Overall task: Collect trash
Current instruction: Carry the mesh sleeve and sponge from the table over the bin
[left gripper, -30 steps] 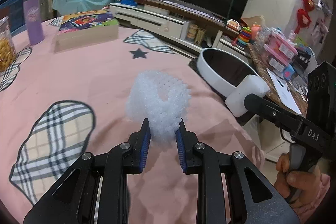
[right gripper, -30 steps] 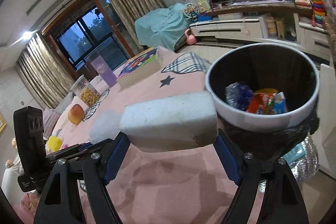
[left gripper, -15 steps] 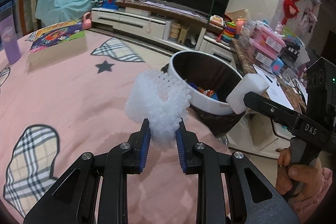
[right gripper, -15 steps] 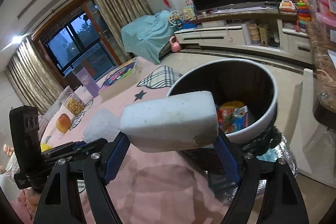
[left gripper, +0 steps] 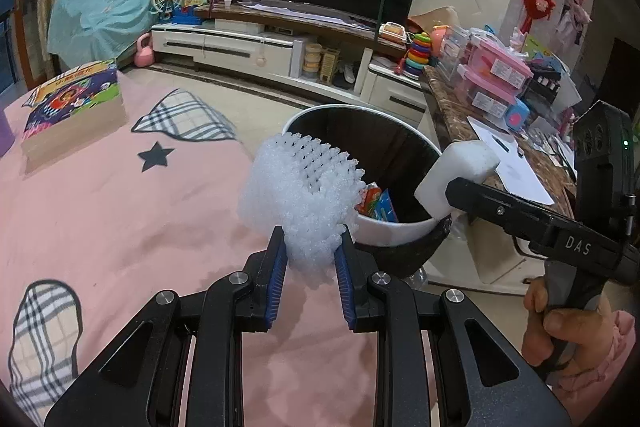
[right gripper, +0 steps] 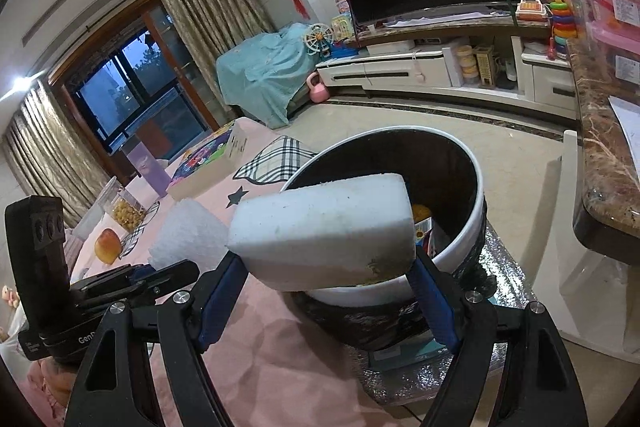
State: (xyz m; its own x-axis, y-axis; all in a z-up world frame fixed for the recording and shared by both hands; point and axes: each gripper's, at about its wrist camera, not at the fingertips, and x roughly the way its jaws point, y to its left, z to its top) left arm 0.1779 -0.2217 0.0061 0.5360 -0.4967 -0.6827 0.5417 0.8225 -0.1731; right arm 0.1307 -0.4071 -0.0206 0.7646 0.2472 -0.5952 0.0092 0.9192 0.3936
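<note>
My left gripper (left gripper: 311, 265) is shut on a white foam net sleeve (left gripper: 302, 189), held above the pink table edge beside the bin. My right gripper (right gripper: 326, 277) is shut on a white foam block (right gripper: 324, 229), held over the near rim of the white-rimmed trash bin (right gripper: 474, 227). The bin (left gripper: 400, 225) has a black liner and colourful wrappers (left gripper: 376, 201) inside. The foam block (left gripper: 456, 173) and the right gripper's arm show at the right of the left wrist view. The net sleeve (right gripper: 188, 237) shows at the left of the right wrist view.
A pink tablecloth (left gripper: 100, 211) covers the table, with a colourful box (left gripper: 72, 107) at its far side. A marble counter (right gripper: 604, 163) with pink boxes stands right of the bin. A TV stand (left gripper: 260, 39) lies beyond. An apple (right gripper: 107, 246) and a snack jar (right gripper: 128, 213) sit on the table.
Both grippers have moved toward the bin with their loads. The bin is now closer and the foam block hangs over its rim.
</note>
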